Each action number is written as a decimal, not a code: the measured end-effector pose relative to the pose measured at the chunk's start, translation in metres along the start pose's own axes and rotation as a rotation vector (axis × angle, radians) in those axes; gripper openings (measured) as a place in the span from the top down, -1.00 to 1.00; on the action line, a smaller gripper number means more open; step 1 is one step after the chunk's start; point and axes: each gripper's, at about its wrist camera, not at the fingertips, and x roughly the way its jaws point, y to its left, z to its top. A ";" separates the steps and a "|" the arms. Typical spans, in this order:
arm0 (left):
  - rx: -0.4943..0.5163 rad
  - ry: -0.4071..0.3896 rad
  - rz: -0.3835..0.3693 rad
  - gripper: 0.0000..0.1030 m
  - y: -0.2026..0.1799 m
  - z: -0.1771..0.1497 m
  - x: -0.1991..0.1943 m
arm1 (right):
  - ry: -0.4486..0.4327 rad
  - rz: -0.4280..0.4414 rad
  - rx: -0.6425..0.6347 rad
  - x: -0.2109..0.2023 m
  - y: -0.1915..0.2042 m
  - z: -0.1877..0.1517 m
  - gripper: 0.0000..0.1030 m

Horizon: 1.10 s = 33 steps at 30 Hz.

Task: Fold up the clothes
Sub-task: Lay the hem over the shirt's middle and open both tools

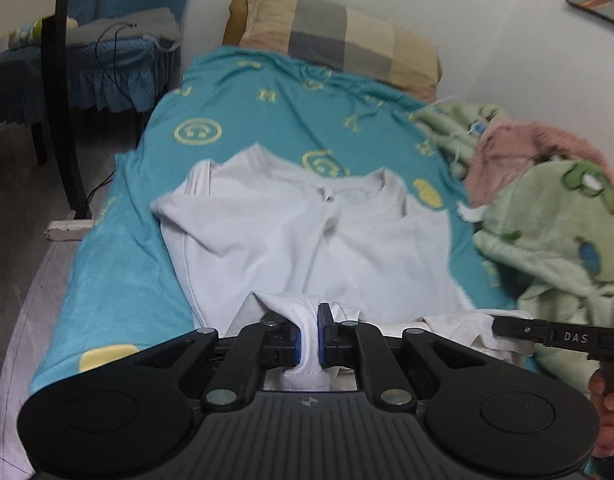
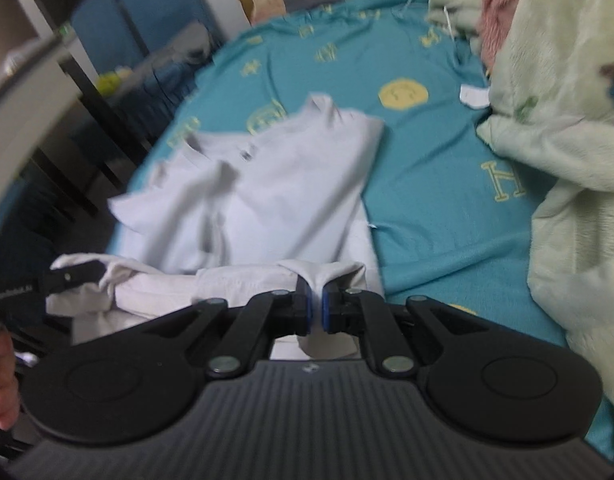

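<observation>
The white shirt (image 1: 307, 232) lies in the middle of the frame on the blue bed (image 1: 119, 280). The left tongs (image 1: 308, 336) and right tongs (image 2: 315, 312) each pinch its near hem, likely to fold it evenly.

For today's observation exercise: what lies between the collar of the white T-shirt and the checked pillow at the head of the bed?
Only bare teal bedsheet with yellow prints lies between the T-shirt collar and the pillow. The left wrist view shows it best.

A bed (image 1: 243, 92) in teal sheet meets a white wall (image 1: 487, 20) far right; blue-covered chair (image 1: 119, 64) stands far left.
</observation>
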 end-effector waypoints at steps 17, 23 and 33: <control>0.096 -0.083 0.088 0.38 -0.022 -0.035 -0.047 | -0.070 -0.052 -0.019 -0.029 0.010 -0.015 0.72; 0.142 -0.176 0.098 -0.18 -0.044 -0.061 -0.101 | -0.200 -0.038 0.029 -0.084 0.020 -0.037 -0.34; 0.158 -0.302 0.102 -1.00 -0.059 -0.110 -0.168 | -0.328 -0.029 -0.110 -0.150 0.056 -0.077 -0.46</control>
